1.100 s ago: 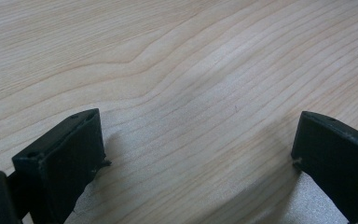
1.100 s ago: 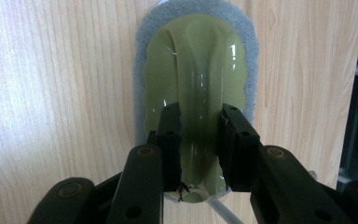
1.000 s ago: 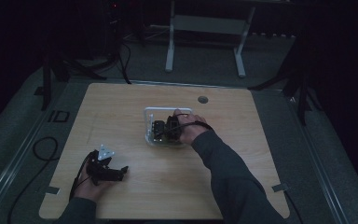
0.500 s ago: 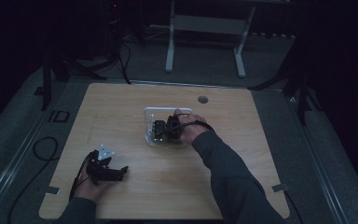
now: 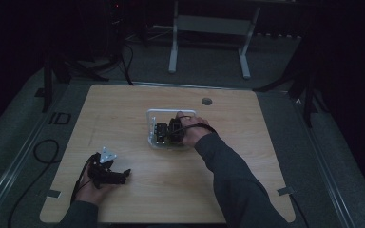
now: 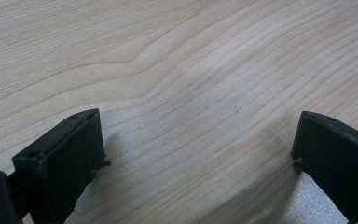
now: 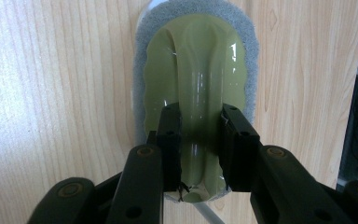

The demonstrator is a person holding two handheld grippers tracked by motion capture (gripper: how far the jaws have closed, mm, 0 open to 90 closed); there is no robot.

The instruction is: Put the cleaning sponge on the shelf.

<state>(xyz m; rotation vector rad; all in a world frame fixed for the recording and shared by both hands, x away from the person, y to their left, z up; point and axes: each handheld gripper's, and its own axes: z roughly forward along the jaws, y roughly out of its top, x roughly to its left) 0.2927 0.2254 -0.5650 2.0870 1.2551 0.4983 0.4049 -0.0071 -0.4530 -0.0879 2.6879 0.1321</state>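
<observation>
On the wooden bench [image 5: 123,114], the left hand-held gripper [image 5: 119,176] rests well to the left of the clear tray [image 5: 152,124] and nearer the person's edge; its jaws stand wide apart with only bare wood grain between them, as the left gripper view shows. The tray sits near the middle of the bench. Over it, on its right side, the right hand-held gripper [image 7: 200,140] is clamped on the raised ridge of a pale green scrubber [image 7: 193,60]. The scrubber's grey pad rim [image 7: 142,60] lies flat against the wood, and the handle runs straight away from the jaws.
</observation>
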